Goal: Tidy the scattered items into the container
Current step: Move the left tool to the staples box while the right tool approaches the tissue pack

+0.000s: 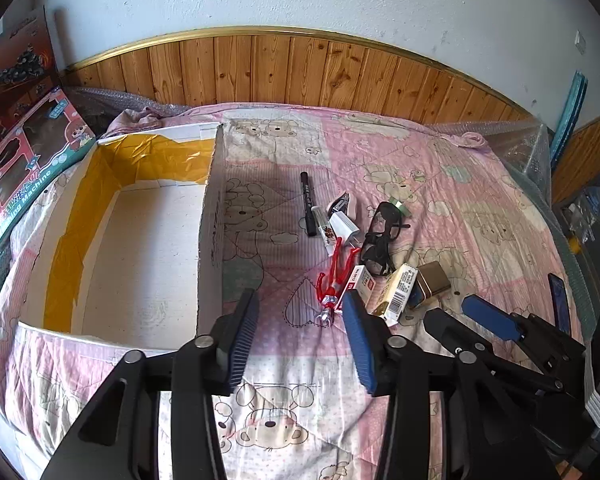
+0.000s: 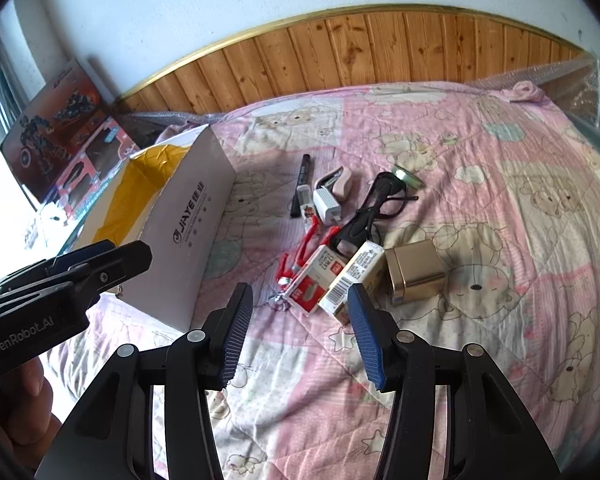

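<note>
White cardboard makes up the container point(image 1: 210, 216), an open box lined with yellow tape that sits on the left side of a pink quilted bedspread point(image 1: 440, 168); nothing can be seen inside it. The scattered items lie in a loose cluster to its right, well apart from its wall: a black marker point(image 1: 308, 204), a white charger point(image 1: 344, 229), a pale stapler point(image 2: 338, 181), black glasses point(image 1: 380, 236), a red toy figure point(image 1: 332, 280), a red-and-white small box point(image 2: 314, 282), a cream barcoded box point(image 2: 354, 278) and a gold tin point(image 2: 414, 270).

Both tools hover above the bedspread at its near edge, and neither grips anything. The left gripper point(image 1: 302, 336) has its jaws spread wide, with the toy figure just ahead between them and the container's near corner close on its left. The right gripper point(image 2: 298, 334) is likewise spread wide, facing the two small boxes, which lie just beyond its fingertips.

The relation that matters: the cluster lies dead ahead of both claws, with the container off to the left. The toy figure's long axis runs roughly away from the left claw, so its jaws already straddle it crosswise. The left tool looks the nearer one to both toy and box, so a short carry leftward seems the likely course. The cream box runs diagonally, which would likely call for some wrist turn from the right tool.
</note>
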### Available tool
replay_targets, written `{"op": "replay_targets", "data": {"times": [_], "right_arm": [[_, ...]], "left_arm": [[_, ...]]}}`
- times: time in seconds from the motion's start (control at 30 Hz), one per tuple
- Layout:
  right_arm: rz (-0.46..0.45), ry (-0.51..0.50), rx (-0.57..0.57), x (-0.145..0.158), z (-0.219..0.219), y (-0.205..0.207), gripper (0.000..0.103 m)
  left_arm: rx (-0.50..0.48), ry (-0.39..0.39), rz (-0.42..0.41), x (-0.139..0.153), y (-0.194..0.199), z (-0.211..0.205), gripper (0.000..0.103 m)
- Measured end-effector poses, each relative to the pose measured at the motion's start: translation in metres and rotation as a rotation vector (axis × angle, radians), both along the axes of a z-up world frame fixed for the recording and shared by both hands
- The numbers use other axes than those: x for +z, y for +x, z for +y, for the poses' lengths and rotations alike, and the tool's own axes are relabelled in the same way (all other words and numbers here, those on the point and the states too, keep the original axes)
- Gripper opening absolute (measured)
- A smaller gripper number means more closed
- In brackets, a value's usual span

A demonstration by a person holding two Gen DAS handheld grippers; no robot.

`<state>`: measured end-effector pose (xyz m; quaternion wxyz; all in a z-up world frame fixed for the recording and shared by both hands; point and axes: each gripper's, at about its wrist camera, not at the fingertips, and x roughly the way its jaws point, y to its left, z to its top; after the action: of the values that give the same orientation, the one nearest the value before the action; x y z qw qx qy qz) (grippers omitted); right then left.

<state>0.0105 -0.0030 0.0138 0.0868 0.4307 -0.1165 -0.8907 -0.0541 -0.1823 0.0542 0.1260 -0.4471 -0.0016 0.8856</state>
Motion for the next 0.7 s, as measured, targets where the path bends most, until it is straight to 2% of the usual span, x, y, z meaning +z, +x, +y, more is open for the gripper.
{"op": "replay_targets", "data": {"times": [0.07, 0.33, 0.7], "right_arm": [[-0.021, -0.02, -0.008, -0.008, 0.004, -0.006, 0.054], [-0.098, -0.076, -0.048, -0.036, 0.021, -0.023, 0.054], [-0.177, -0.135, -0.086, -0.071, 0.035, -0.053, 0.054]], "left_arm": [[-0.005, -0.018, 0.003, -0.002, -0.003, 0.003, 0.055], [-0.012, -0.031, -0.033, -0.019, -0.02, 0.012, 0.055], [-0.037, 0.02, -0.118, -0.056, -0.038, 0.029, 0.056]]}}
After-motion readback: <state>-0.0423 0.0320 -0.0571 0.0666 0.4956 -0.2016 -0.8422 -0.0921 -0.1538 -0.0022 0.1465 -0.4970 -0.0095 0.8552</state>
